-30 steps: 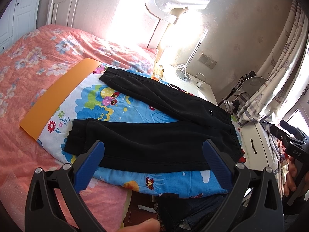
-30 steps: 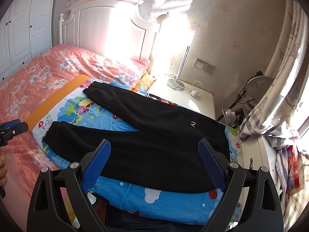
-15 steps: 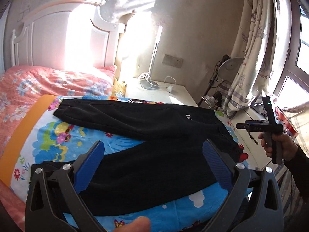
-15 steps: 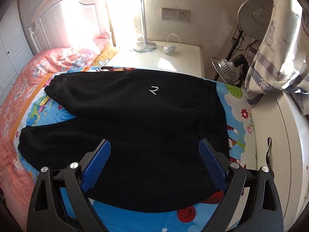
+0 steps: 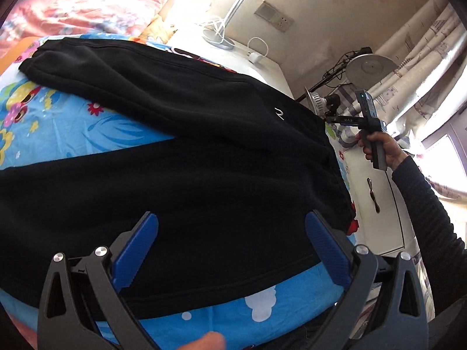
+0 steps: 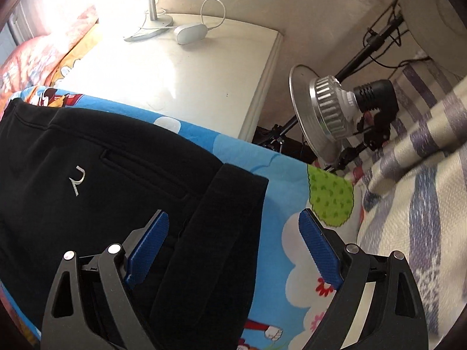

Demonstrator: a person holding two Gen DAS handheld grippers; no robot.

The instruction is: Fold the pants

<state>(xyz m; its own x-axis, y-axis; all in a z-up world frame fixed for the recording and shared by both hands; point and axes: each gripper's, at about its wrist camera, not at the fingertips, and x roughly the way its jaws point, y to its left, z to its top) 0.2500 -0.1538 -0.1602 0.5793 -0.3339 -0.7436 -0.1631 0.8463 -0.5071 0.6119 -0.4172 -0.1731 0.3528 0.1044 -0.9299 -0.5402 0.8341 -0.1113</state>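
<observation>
The right claw [image 6: 233, 230] stands wide, its 2 blue pads apart and pressing nothing; its jaws have just been closing a little, with the waistband [image 6: 233, 204] of the black pants [image 6: 87, 189] lying under the gap. Left of that claw a small white logo [image 6: 76, 180], shaped like an R, marks the fabric; no other writing is legible. The left claw [image 5: 230, 239] is also wide and empty, angled down over the pants, which lie spread on the cartoon sheet [image 5: 73, 134] covering the bed. Beyond it to the right, the right hand [image 5: 382, 148] grips its handle upright.
</observation>
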